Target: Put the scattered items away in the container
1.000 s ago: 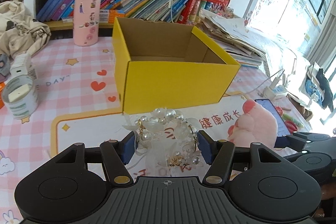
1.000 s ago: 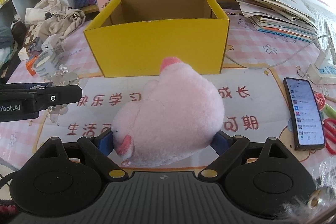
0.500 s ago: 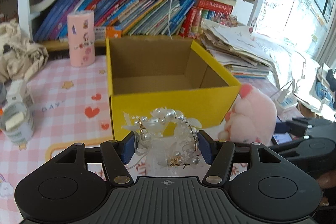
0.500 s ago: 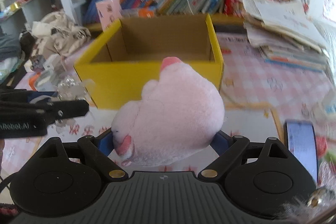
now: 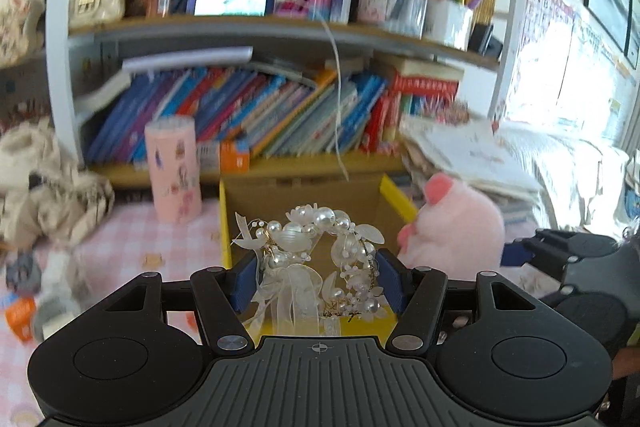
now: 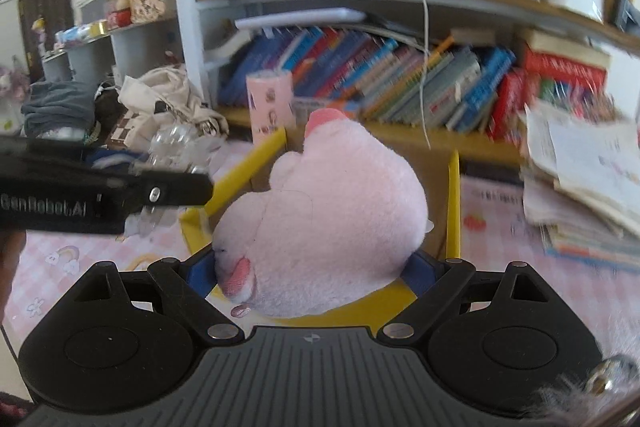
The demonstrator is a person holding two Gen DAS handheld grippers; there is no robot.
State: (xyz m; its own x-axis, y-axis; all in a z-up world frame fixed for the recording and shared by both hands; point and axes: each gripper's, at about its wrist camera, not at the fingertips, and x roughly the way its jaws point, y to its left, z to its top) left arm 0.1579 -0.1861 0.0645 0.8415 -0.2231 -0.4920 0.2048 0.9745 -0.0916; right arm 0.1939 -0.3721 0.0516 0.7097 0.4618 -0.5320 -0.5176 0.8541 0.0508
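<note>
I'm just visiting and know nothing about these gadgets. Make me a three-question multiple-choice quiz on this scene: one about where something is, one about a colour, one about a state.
1. Where does the pink cylinder stand?
A. inside the box
B. on the table, left of the box, before the books
C. on the top shelf

2. What colour is the outside of the cardboard box?
A. yellow
B. green
C. white

3. What is the right gripper doing?
A. hanging open and empty
B. gripping a phone
C. clamped on the pink plush toy

Answers:
1 B, it stands on the pink checked cloth beside the box's left wall.
2 A, its rim and outer walls are yellow.
3 C, the plush fills the gap between both blue pads, while the left gripper holds the pearl hairpiece.
</note>
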